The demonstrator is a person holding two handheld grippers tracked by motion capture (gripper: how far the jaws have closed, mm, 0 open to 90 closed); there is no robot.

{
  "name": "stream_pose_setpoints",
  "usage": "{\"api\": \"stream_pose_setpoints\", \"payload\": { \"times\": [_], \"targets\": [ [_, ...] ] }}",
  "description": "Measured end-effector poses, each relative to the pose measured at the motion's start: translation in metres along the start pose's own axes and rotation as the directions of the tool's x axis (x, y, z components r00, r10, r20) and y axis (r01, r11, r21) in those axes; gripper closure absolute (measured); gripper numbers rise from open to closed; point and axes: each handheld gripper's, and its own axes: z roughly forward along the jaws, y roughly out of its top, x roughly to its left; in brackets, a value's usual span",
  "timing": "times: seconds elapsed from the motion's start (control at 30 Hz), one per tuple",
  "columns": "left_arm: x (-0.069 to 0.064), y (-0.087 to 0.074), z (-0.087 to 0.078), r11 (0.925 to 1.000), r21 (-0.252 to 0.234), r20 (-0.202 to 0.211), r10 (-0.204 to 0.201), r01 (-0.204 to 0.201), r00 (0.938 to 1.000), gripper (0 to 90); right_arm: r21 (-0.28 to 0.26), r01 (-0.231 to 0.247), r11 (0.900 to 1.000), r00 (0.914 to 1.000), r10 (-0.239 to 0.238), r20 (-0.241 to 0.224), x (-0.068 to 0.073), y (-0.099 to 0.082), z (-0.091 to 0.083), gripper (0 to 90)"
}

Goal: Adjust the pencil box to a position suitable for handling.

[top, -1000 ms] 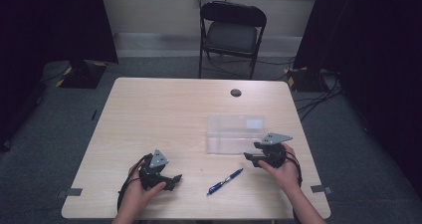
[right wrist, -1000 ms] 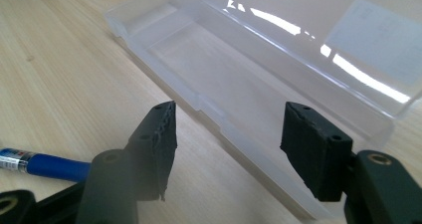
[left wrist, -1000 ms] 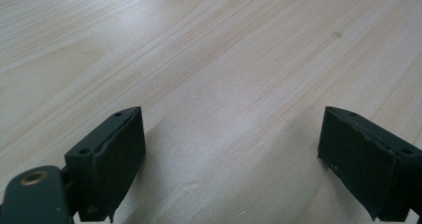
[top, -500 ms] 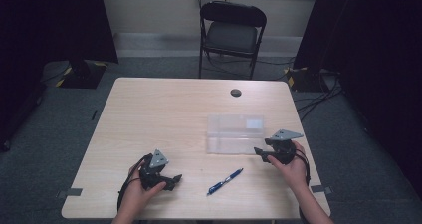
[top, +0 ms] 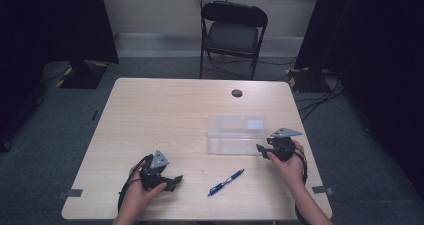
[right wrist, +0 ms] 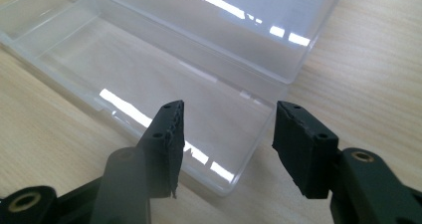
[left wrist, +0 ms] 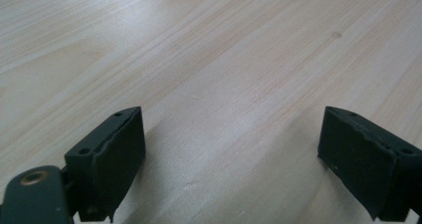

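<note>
Right gripper [top: 262, 148] at the clear plastic case [top: 236, 134], desk's [top: 165, 115] 4 o'clock; its jaws have just been closing, apart, astride the near corner (no contact yet). Left gripper [top: 176, 179] idle, jaws wide. Next: pinch the wall squarely.

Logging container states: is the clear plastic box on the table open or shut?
Open. The clear plastic box has its lid folded back flat beside the empty tray, seen past the right gripper.

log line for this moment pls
right gripper: open, jaws just closing, at open clear case | left gripper: open, idle | pen: on table
</note>
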Motion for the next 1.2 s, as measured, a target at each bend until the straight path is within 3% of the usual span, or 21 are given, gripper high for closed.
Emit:
{"api": "stream_pose_setpoints", "payload": {
  "times": [0.17,0.27,0.53,0.77,0.87,1.2],
  "targets": [
    [0.000,0.000,0.000,1.0000,0.000,0.000,0.000,0.000,1.0000,11.1,0.007,-0.035,0.9994,0.9993,0.035,0.012,-0.007,-0.004,0.001,48.6],
    [0.000,0.000,0.000,1.0000,0.000,0.000,0.000,0.000,1.0000,11.1,0.013,-0.053,0.9985,0.9985,0.053,-0.010,-0.009,-0.006,0.002,55.2],
    [0.000,0.000,0.000,1.0000,0.000,0.000,0.000,0.000,1.0000,11.1,0.026,-0.024,0.9994,0.9996,0.024,-0.015,-0.005,-0.007,0.004,70.9],
    [0.000,0.000,0.000,1.0000,0.000,0.000,0.000,0.000,1.0000,11.1,0.016,-0.011,0.9998,0.9999,0.011,-0.013,-0.002,-0.004,0.009,76.0],
    [0.000,0.000,0.000,1.0000,0.000,0.000,0.000,0.000,1.0000,11.1,0.014,-0.028,0.9995,0.9993,0.029,-0.024,0.000,-0.003,0.011,75.9],
    [0.000,0.000,0.000,1.0000,0.000,0.000,0.000,0.000,1.0000,11.1,0.001,-0.001,1.0000,0.9993,0.001,-0.038,0.012,0.001,0.021,75.7]
  ]
}}
